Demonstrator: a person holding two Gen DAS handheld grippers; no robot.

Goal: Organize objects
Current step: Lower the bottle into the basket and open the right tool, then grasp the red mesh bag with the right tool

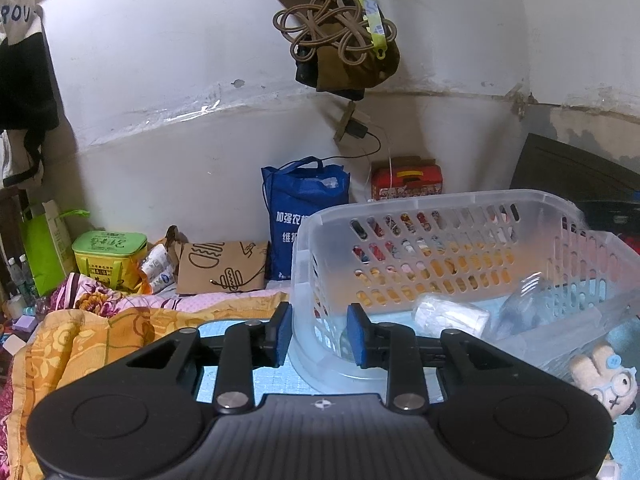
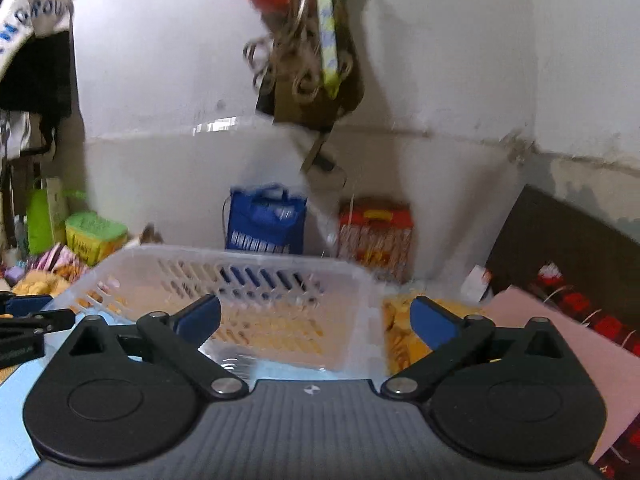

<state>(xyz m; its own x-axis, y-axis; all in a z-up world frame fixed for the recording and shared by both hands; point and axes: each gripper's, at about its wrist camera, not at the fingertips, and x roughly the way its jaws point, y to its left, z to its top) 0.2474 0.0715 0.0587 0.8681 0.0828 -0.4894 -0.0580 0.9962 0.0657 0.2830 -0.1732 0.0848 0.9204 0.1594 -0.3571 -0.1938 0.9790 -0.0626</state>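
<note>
The left hand-held gripper [image 1: 319, 335] is sitting at the near left corner of the clear plastic basket [image 1: 440, 200], its blue pads narrowed around the corner wall. One pad is lying outside the wall and the other inside it. Whether the pads are actually pressing on the plastic cannot be settled from the left wrist view, as a sliver of gap seems to be showing on each side.

The right hand-held gripper [image 2: 316, 318] is standing with its jaws spread wide and nothing between them. It is hovering above and just short of the basket's near right side, with the basket's right corner falling between the two pads in the right wrist view. That view is blurred.

The basket is resting on a light blue mat [image 1: 240, 380] laid over the bed, its long axis running away and to the right of the left gripper. Inside it, a clear wrapped packet [image 1: 452, 314] and a clear plastic bottle [image 1: 528, 304] are lying on the floor of the basket.

A small plush rabbit [image 1: 608, 380] is lying outside the basket on the mat, just beside its near wall and to the right of the left gripper. Judged from this layout, the rabbit is the remaining loose item, and the empty right gripper is the better-placed one to collect it, though the rabbit is not visible in the right wrist view.
</note>
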